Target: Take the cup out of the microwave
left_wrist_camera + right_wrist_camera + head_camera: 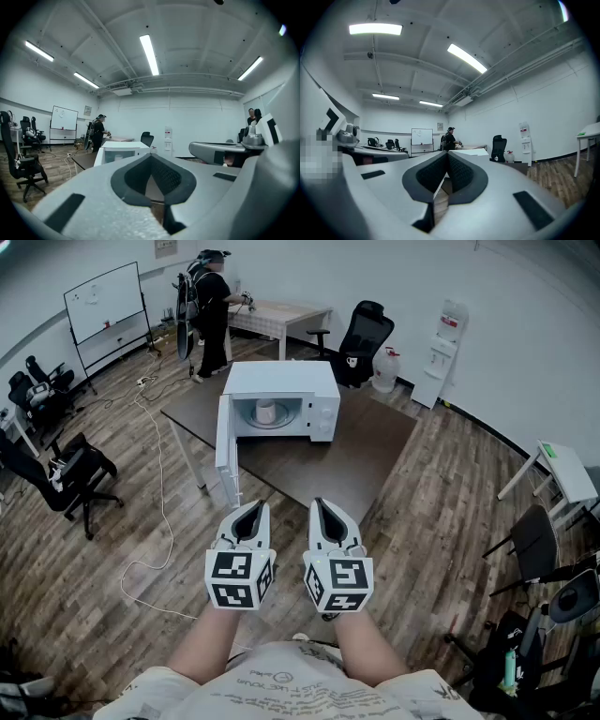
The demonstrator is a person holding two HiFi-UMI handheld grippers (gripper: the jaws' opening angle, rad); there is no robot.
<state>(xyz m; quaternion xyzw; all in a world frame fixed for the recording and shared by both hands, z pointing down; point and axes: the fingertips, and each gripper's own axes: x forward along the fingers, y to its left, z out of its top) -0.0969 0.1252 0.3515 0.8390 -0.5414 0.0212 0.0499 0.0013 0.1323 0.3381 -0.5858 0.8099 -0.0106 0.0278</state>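
Head view has the person standing well back from the bench (361, 460), both tools held low in front of the body. The left hand-held gripper (250, 510) and the right hand-held gripper (321, 506) each have their jaws pressed together on nothing. The cup (266, 412) sits inside the microwave (323, 390), on the turntable, beside the open door (225, 451) that swings out to the left. From where I stand, the worry is that door: a left-side approach could bump it. Jaws not parted before entering the cavity would shove or tip the cup. The white cable (161, 493) on the floor could catch a foot.
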